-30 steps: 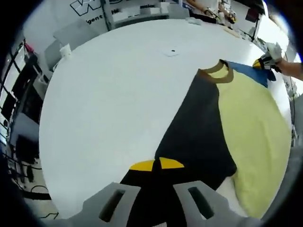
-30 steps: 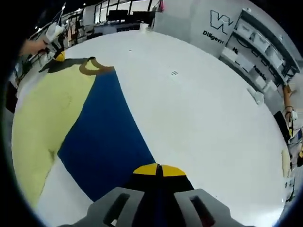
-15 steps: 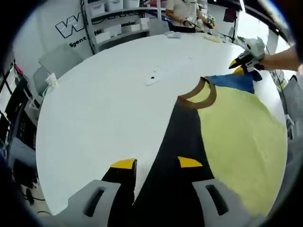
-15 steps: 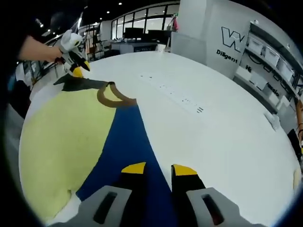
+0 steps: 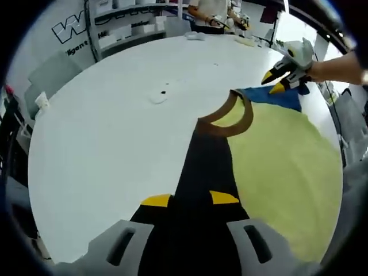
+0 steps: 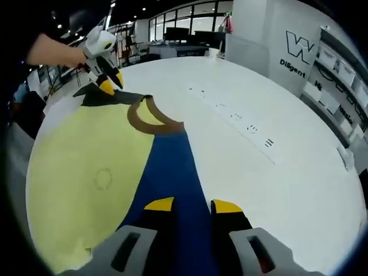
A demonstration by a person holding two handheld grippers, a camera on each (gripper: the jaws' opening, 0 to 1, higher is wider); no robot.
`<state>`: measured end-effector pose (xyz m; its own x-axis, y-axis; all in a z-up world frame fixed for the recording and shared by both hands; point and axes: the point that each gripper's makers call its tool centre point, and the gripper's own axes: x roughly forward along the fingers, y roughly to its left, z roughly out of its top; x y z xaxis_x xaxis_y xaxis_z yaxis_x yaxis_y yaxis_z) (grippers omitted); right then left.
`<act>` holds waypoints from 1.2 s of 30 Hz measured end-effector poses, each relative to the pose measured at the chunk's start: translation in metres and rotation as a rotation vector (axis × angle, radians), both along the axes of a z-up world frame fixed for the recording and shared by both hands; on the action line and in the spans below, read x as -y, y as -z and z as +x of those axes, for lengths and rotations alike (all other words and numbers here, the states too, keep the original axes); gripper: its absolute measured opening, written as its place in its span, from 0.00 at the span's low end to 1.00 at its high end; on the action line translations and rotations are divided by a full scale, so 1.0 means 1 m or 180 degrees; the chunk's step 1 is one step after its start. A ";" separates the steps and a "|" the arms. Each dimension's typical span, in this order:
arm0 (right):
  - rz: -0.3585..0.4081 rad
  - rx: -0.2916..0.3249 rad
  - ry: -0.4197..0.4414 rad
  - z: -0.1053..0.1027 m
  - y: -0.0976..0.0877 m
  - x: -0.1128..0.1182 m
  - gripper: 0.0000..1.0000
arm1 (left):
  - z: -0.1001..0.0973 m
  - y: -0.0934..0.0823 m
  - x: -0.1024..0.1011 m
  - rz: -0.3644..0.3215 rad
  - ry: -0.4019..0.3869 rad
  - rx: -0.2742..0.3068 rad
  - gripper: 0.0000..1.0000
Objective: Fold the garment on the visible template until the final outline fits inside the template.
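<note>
While the white table (image 5: 103,132) spreads bare and wide beside it, the garment (image 5: 282,167) lies flat near the table's edge, its long axis running from each gripper toward the brown collar (image 5: 227,118). It is pale yellow, with one black sleeve (image 5: 207,167) and one blue sleeve (image 6: 172,172). Left gripper (image 5: 183,199) and right gripper (image 6: 192,204) are spread, each straddling a sleeve.

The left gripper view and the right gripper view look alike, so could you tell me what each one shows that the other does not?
Left gripper view: its open gripper over the black sleeve, and a small object on the table.

Right gripper view: its open gripper over the blue sleeve, and dark marks on the tabletop.

Both: the yellow shirt body with its brown collar.
</note>
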<state>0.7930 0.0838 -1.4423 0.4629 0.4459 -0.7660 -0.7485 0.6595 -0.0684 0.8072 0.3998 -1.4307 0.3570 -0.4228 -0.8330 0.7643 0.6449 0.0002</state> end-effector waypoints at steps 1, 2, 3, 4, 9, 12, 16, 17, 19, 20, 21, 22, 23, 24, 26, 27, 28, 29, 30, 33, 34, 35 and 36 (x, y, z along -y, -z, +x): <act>-0.0047 0.0016 -0.0019 -0.001 0.001 0.001 0.18 | 0.000 0.000 -0.001 0.0009 -0.0003 -0.0004 0.27; -0.0046 0.0001 -0.0011 -0.001 0.001 0.001 0.17 | 0.000 0.002 -0.002 0.0030 -0.0007 -0.0004 0.26; -0.0029 0.0005 -0.0002 0.000 0.001 0.001 0.18 | 0.000 0.003 -0.003 0.0052 -0.0004 -0.0010 0.26; -0.0043 0.0018 -0.0012 0.001 0.002 0.002 0.18 | -0.001 0.005 -0.004 0.0075 -0.0004 -0.0019 0.25; -0.0076 0.0048 -0.0068 0.000 0.001 0.001 0.11 | 0.001 0.005 -0.006 0.0112 -0.0012 0.0004 0.21; -0.0105 0.0052 -0.0076 -0.001 0.001 0.001 0.02 | 0.003 0.005 -0.006 0.0120 0.0003 0.0021 0.14; -0.0146 0.0060 -0.0050 0.002 0.002 0.005 0.00 | 0.002 0.005 -0.007 0.0115 -0.0023 0.0006 0.10; -0.0146 0.0062 -0.0059 0.002 0.002 0.004 0.00 | 0.002 0.004 -0.007 0.0112 -0.0019 0.0012 0.10; -0.0149 0.0060 -0.0047 0.002 0.001 0.004 0.00 | 0.003 0.005 -0.007 0.0113 -0.0047 0.0012 0.10; -0.0101 0.0007 0.0040 0.002 0.001 0.004 0.00 | 0.002 0.004 -0.007 0.0114 -0.0051 0.0009 0.10; -0.0106 0.0052 0.0029 0.003 0.000 0.004 0.00 | 0.002 0.004 -0.007 0.0122 -0.0041 0.0011 0.10; -0.0104 0.0077 0.0050 0.005 -0.001 0.005 0.05 | 0.002 0.004 -0.006 0.0150 0.0002 0.0031 0.10; -0.0105 0.0059 0.0072 0.005 0.000 0.006 0.09 | 0.002 0.004 -0.006 0.0174 0.0025 0.0057 0.12; -0.0104 0.0070 0.0090 0.006 -0.001 0.007 0.10 | 0.003 0.003 -0.006 0.0204 0.0025 0.0101 0.14; -0.0075 0.0041 0.0101 0.006 -0.001 0.007 0.11 | 0.005 0.003 -0.006 0.0182 -0.0029 0.0095 0.23; -0.0061 0.0027 0.0112 0.007 0.000 0.009 0.10 | 0.006 0.003 -0.005 0.0135 -0.0060 0.0067 0.25; -0.0045 0.0005 0.0119 0.007 0.000 0.010 0.09 | 0.005 0.004 -0.004 0.0124 -0.0062 0.0046 0.25; 0.0011 -0.0054 0.0126 0.004 0.001 0.007 0.07 | 0.005 0.004 -0.004 0.0112 -0.0047 0.0037 0.24; 0.0005 -0.0044 0.0120 0.004 0.001 0.007 0.06 | 0.005 0.004 -0.004 0.0103 -0.0044 0.0032 0.24; 0.0047 -0.0078 0.0151 0.003 0.001 0.004 0.01 | 0.005 0.005 -0.004 0.0062 -0.0067 -0.0001 0.20; 0.0042 -0.0096 0.0180 0.003 0.001 0.005 0.00 | 0.005 0.005 -0.004 0.0050 -0.0072 -0.0013 0.18; 0.0014 -0.0101 0.0146 0.002 0.002 0.005 0.00 | 0.005 0.006 -0.004 0.0050 -0.0068 -0.0017 0.11; 0.0006 -0.0094 0.0125 0.002 0.002 0.005 0.00 | 0.003 0.007 -0.004 0.0057 -0.0035 -0.0021 0.10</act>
